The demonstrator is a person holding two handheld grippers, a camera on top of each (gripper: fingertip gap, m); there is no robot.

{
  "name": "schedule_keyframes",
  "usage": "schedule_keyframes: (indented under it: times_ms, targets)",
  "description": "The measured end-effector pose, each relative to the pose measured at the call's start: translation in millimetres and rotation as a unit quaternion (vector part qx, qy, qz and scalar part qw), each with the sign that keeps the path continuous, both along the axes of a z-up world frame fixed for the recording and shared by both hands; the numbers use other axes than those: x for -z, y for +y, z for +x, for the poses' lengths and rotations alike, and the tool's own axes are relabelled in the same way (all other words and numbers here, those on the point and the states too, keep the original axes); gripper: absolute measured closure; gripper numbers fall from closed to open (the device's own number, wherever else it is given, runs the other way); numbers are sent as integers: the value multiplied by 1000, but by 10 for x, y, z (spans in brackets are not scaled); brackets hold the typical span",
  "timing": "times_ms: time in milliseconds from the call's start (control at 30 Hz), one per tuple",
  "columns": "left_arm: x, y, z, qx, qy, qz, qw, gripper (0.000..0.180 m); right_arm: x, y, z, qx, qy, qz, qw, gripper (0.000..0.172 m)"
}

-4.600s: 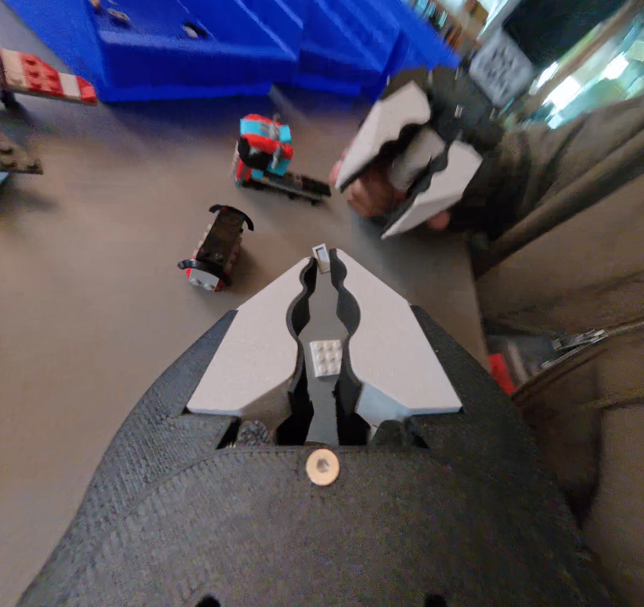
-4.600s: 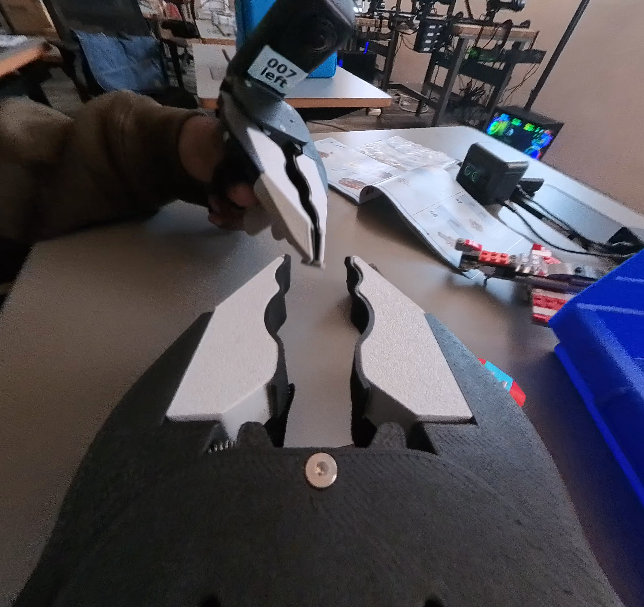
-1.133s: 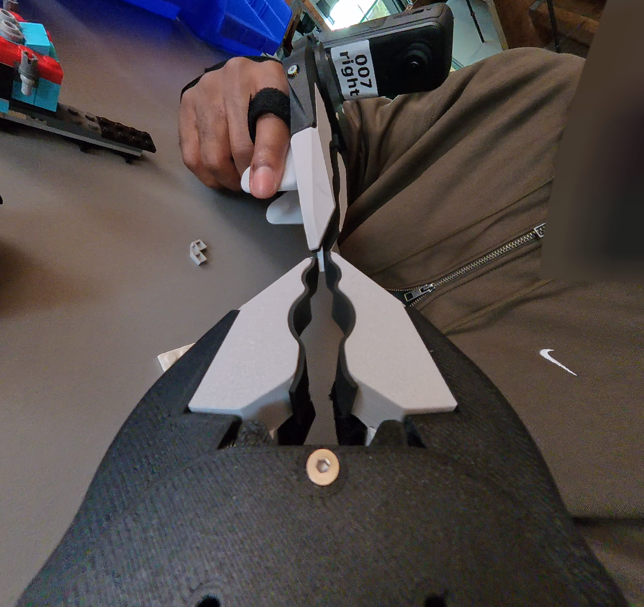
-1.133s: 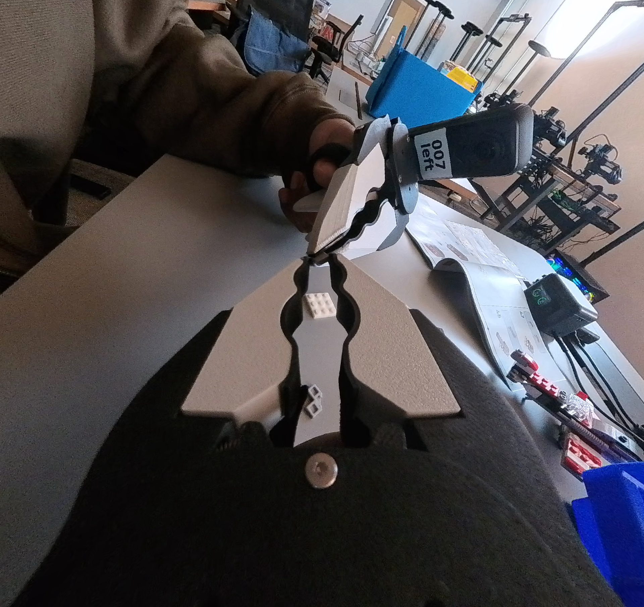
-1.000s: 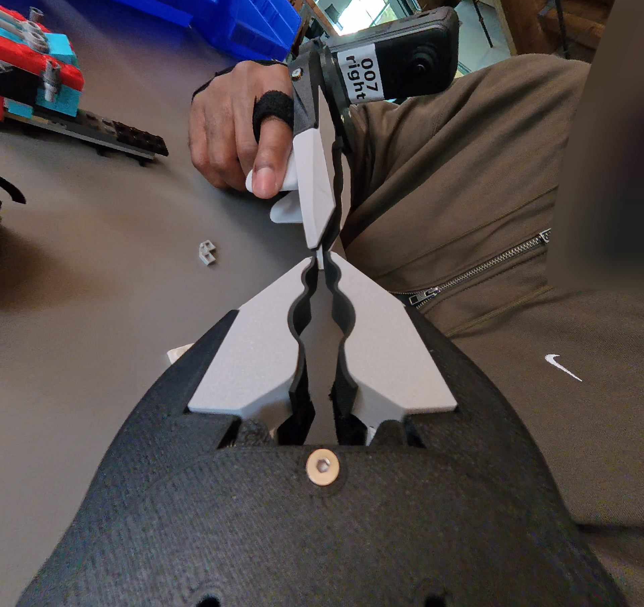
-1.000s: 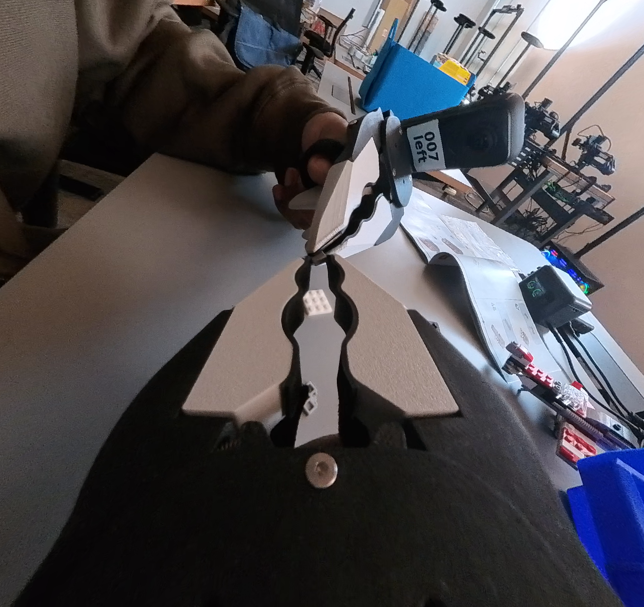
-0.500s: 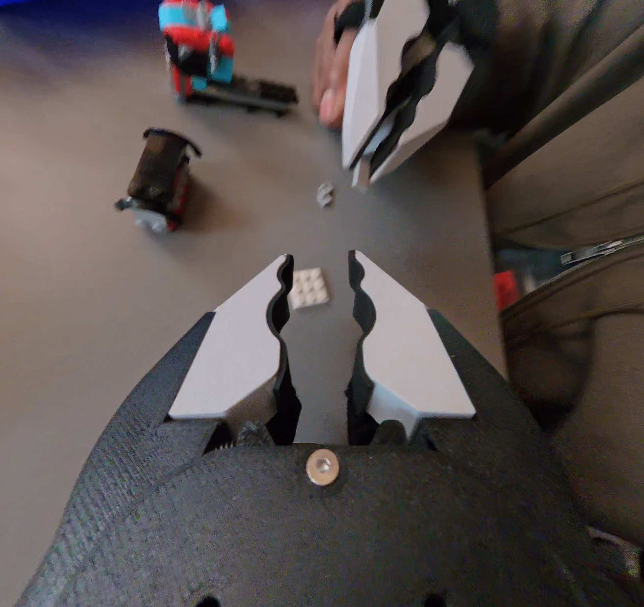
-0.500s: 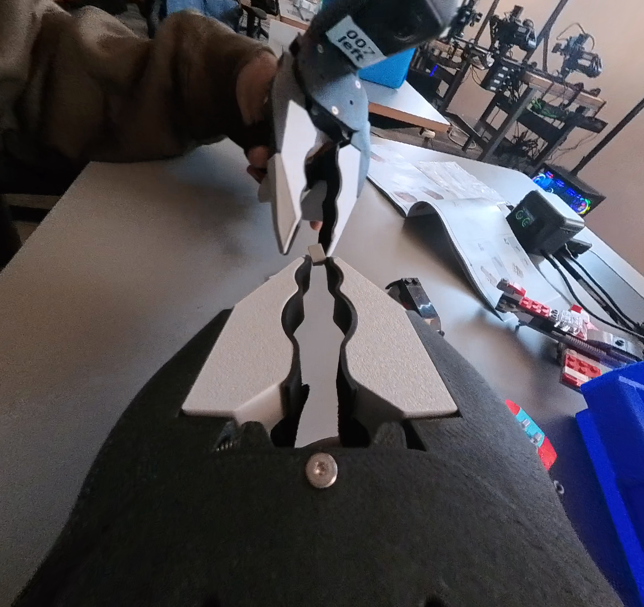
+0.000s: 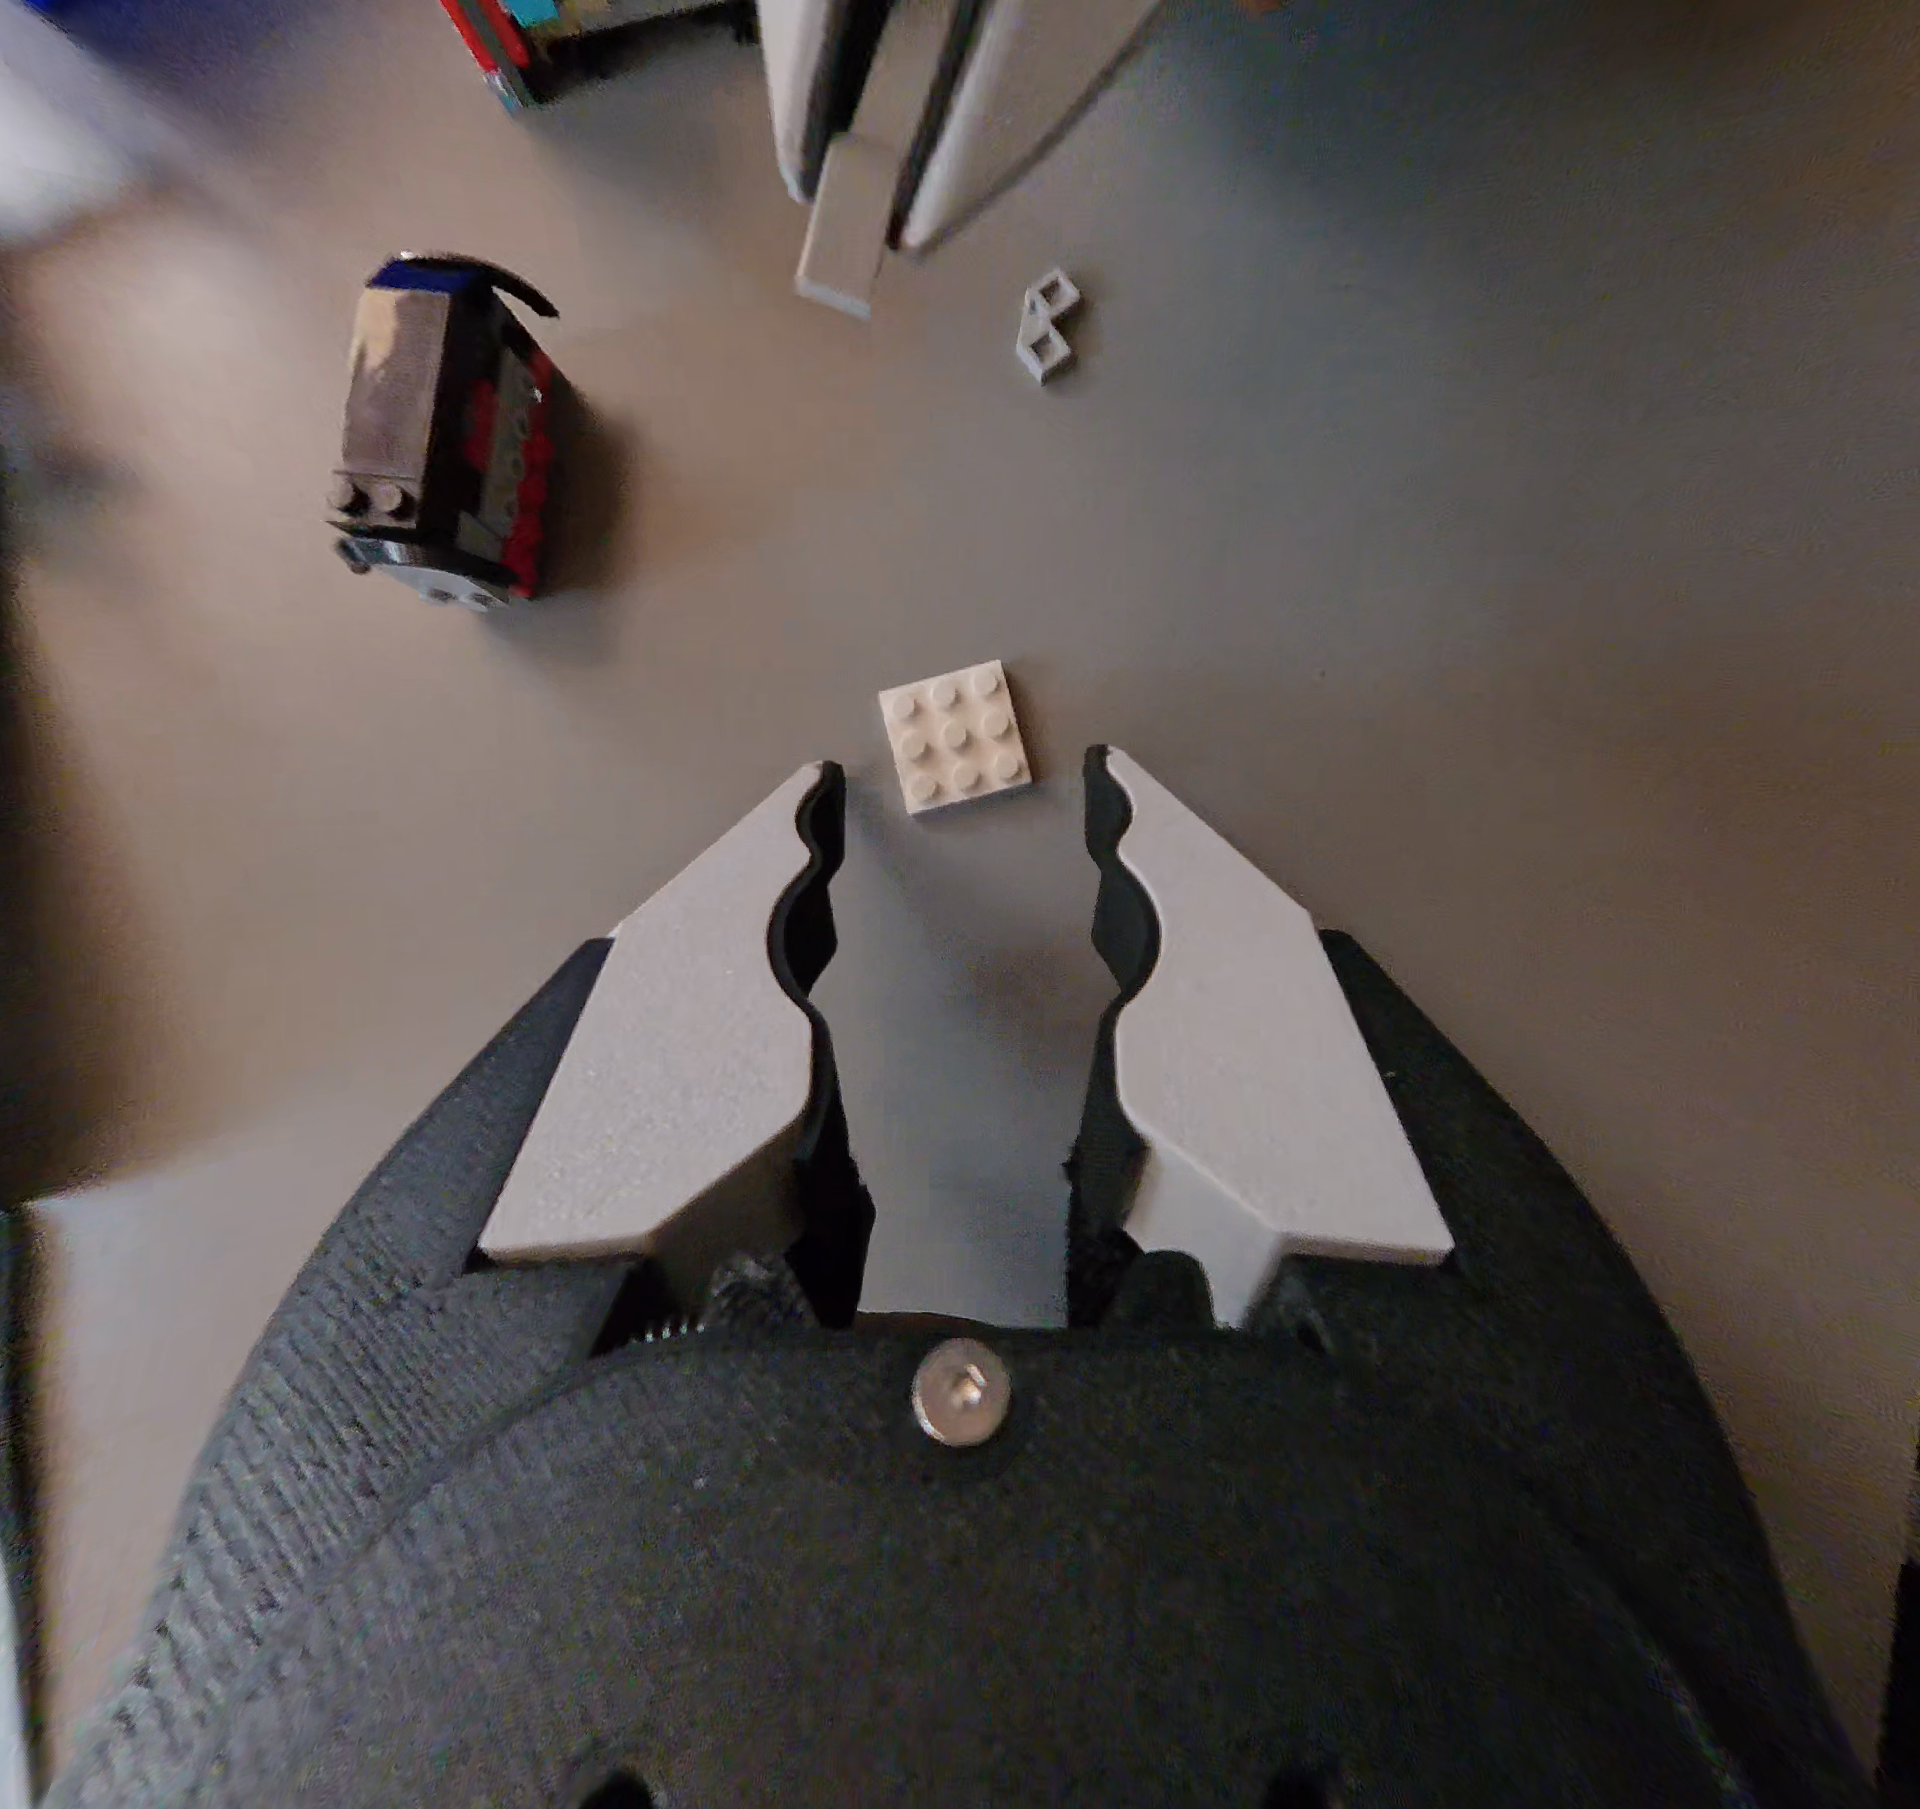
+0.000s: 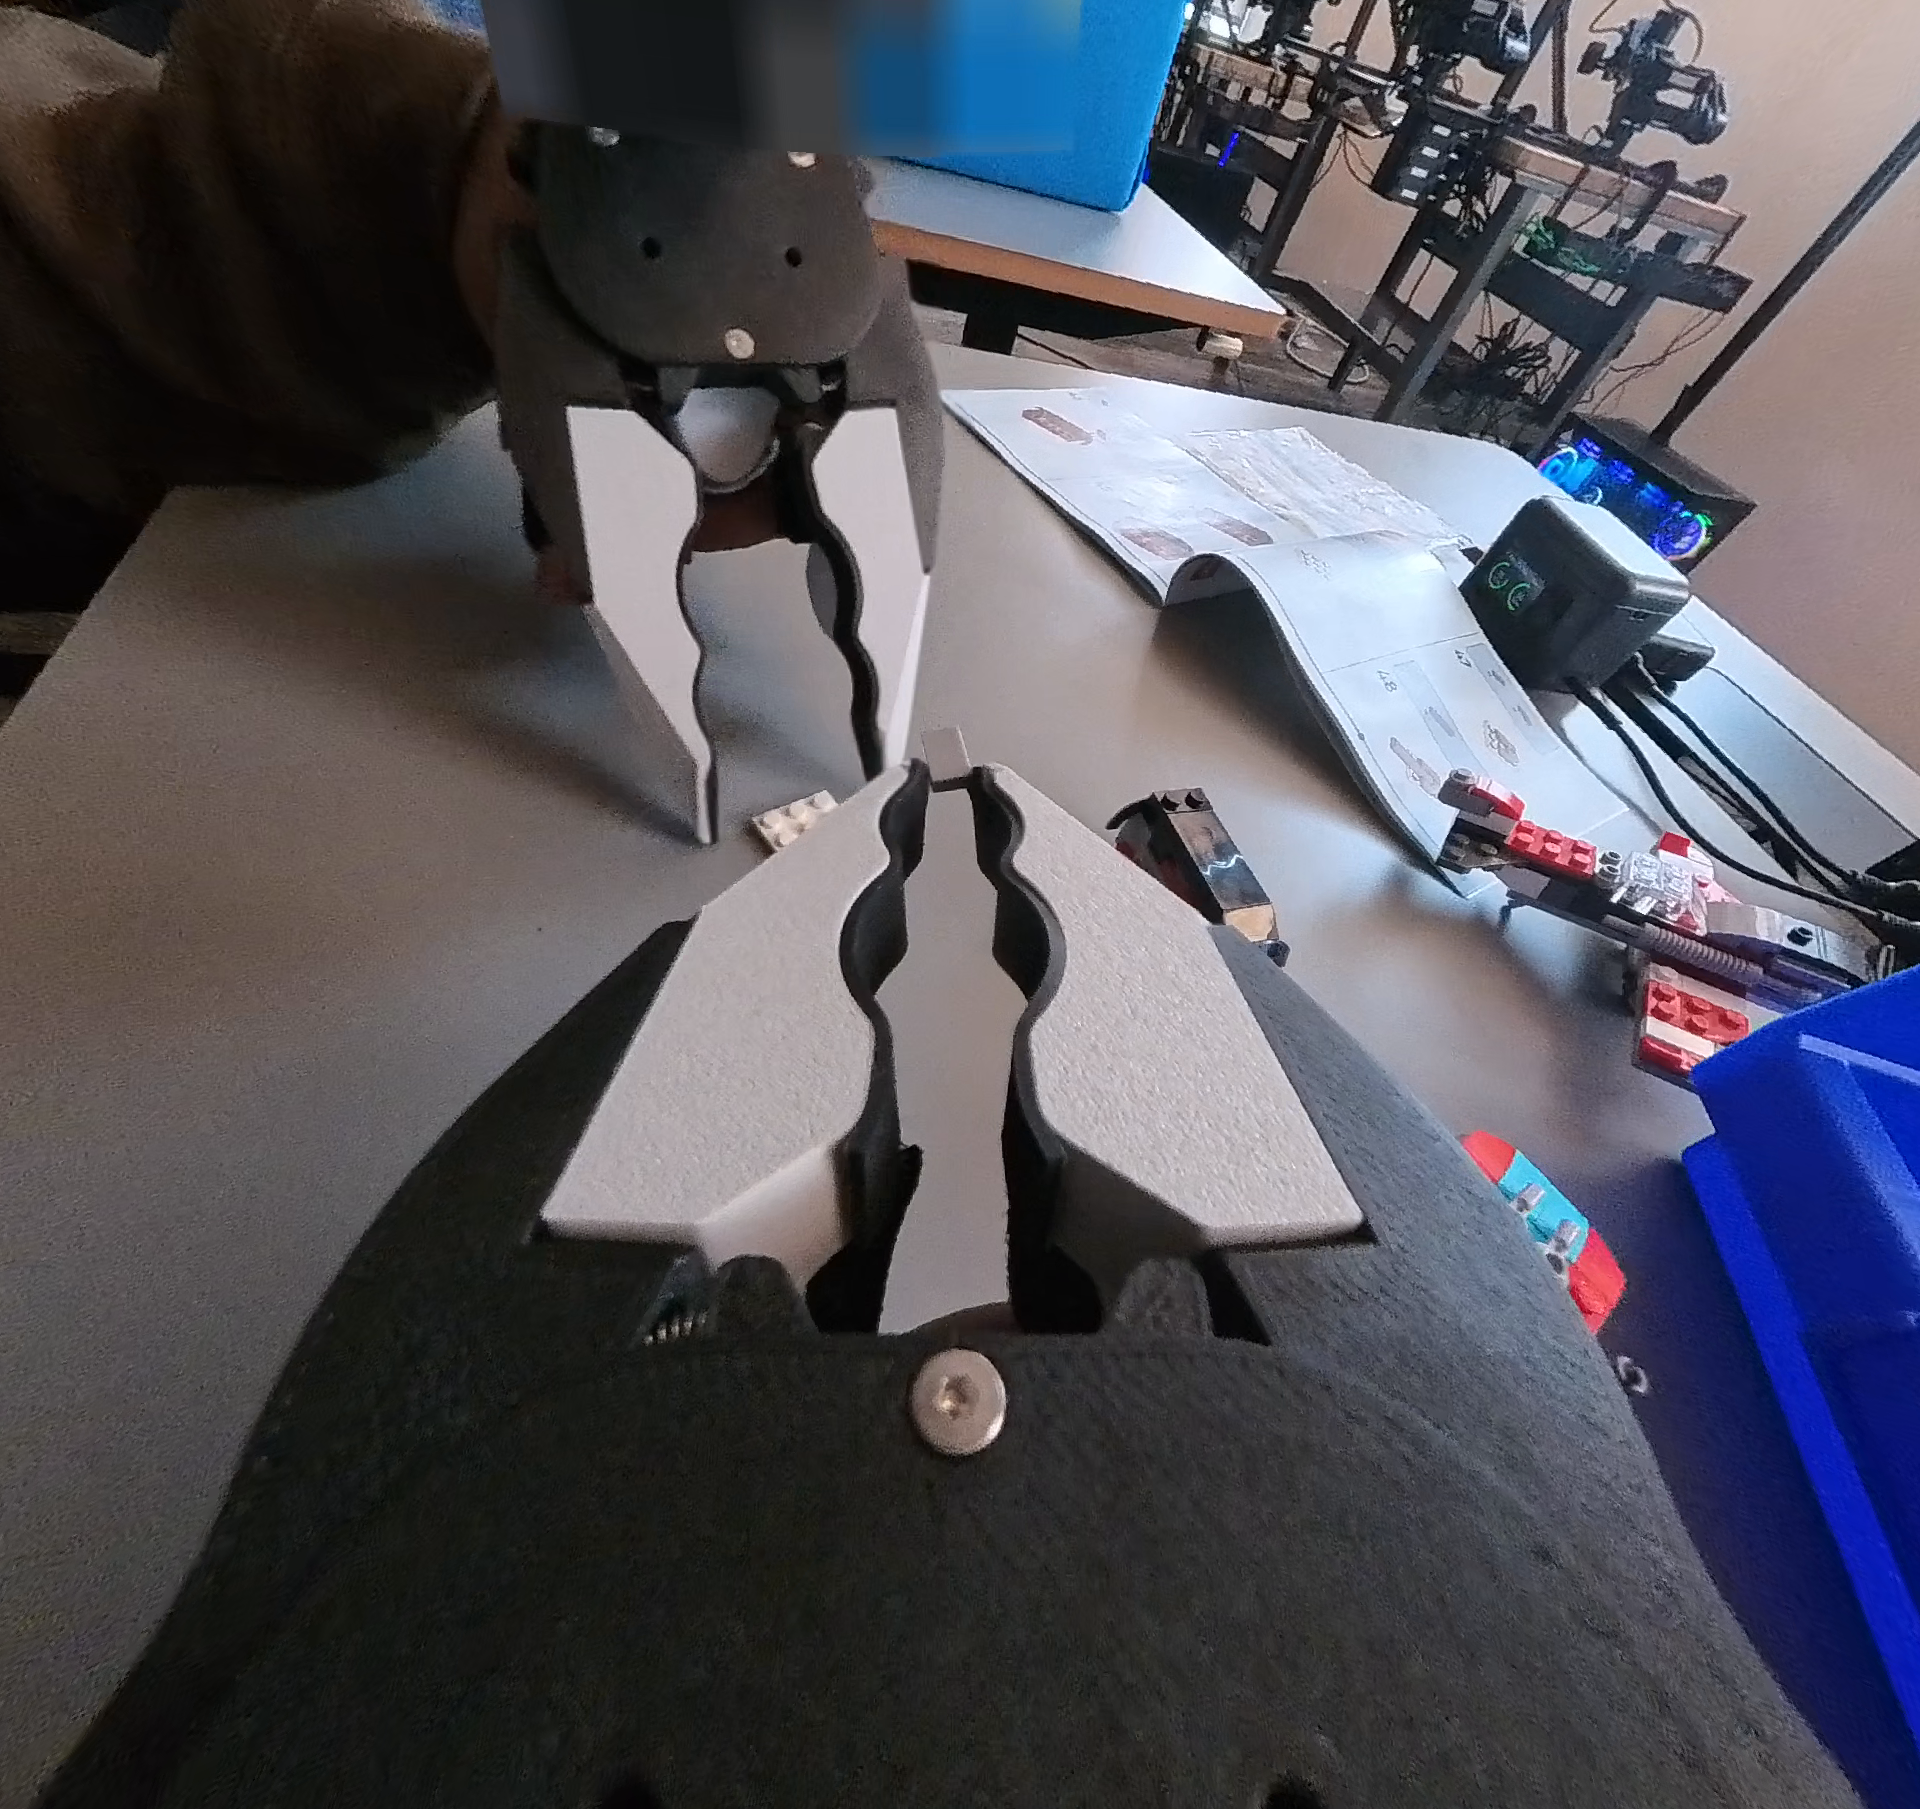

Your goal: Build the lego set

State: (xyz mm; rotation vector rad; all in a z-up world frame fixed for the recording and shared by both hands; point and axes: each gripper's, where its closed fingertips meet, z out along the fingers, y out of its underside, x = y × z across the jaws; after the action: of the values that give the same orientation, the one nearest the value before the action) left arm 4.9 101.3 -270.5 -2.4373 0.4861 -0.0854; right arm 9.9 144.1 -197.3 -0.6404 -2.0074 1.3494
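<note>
Right gripper (image 10: 943,772) pinches a small grey brick (image 10: 945,753); left gripper (image 9: 961,772) spread wide over a studded plate (image 9: 956,736) — blue bin (image 10: 1829,1198) cut off, contents unseen.

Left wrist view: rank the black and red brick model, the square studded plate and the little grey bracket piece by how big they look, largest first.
1. Black and red brick model, clearly the largest.
2. Square studded plate, lying just ahead of the open left gripper.
3. Little grey bracket piece, smallest, though it lies farther from the camera, which shrinks it somewhat.
</note>
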Motion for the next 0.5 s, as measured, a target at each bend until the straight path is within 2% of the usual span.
schedule_keyframes:
  times_ms: [233,300,367,500]
  targets:
    - [-4,48,20,-59,-36,42,997,141,-5,18,-13,1,-8,-9,1000,162]
    - [-2,48,19,-58,-30,43,997,142,-1,11,-7,-1,-10,-9,1000,162]
    - [-6,51,9,-56,-24,45,997,155,6,-5,5,-6,-13,-9,1000,162]
    - [-11,52,14,-44,-30,50,997,156,31,-70,56,-23,-25,-8,999,162]
